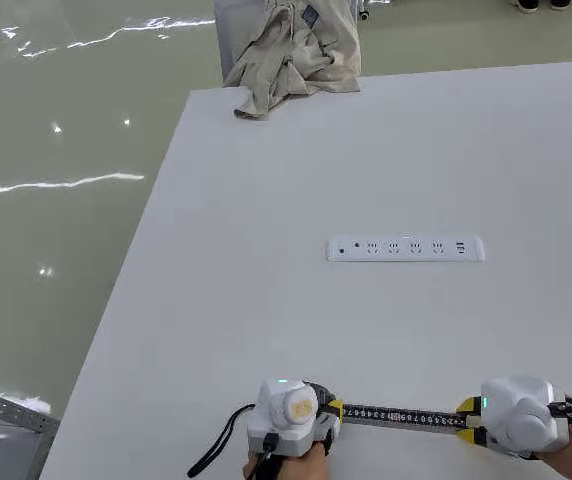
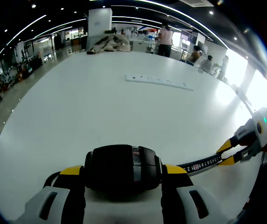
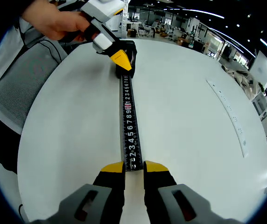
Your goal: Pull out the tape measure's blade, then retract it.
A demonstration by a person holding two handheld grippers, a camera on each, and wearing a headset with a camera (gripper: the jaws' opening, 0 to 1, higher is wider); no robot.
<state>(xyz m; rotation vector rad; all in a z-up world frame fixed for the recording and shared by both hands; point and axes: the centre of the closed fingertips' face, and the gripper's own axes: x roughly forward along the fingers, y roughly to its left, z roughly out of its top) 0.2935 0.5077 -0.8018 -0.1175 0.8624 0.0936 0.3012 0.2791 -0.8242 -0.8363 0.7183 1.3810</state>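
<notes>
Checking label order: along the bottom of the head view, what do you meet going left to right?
strap → left gripper, shut on the case → blade → right gripper, shut on the blade's end.

A big white table [image 1: 266, 300] stands on a shiny green floor [image 1: 56, 120]. A crumpled cloth [image 1: 291, 50] lies at the table's far edge. A white power strip [image 1: 406, 248] lies near the middle. Long ceiling lights [image 3: 208, 13] glow above.
</notes>
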